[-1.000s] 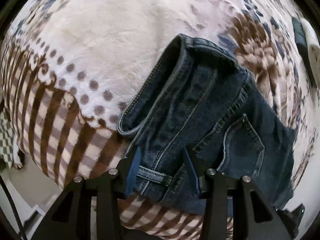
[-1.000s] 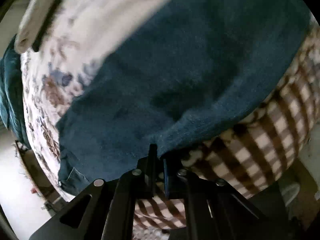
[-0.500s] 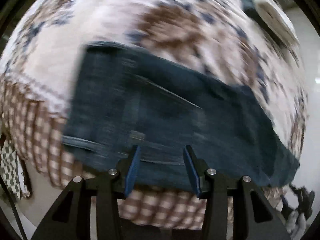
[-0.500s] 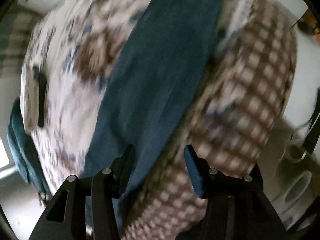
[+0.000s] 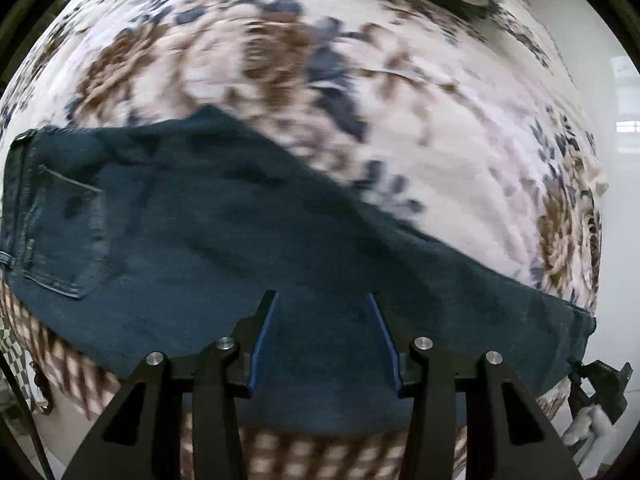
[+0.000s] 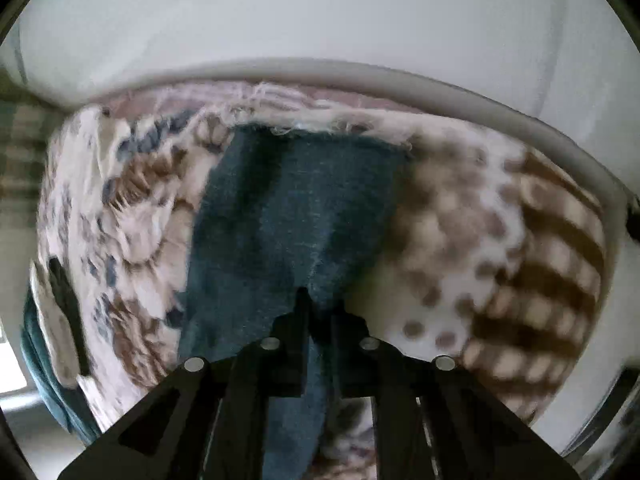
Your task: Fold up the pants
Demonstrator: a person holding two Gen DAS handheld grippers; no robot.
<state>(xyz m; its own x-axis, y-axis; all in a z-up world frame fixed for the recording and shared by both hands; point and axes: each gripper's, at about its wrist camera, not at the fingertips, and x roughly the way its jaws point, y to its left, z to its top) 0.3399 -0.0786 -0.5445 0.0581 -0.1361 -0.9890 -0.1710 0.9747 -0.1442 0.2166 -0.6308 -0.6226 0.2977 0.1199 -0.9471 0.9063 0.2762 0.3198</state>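
Denim pants beneath parted left tool; right tool closing on them.

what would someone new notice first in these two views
The dark blue jeans stretch across a fluffy brown-and-white patterned blanket, back pocket at the left. In the right wrist view, the right hand-held gripper is closing on the denim, near the frayed hem. The left hand-held gripper stands open above the leg.

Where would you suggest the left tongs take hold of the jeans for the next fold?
Probably the waistband, at the jeans' left end in the left wrist view, from above: that thick edge lies flat and exposed on the blanket, and the open left tongs point down over the leg.
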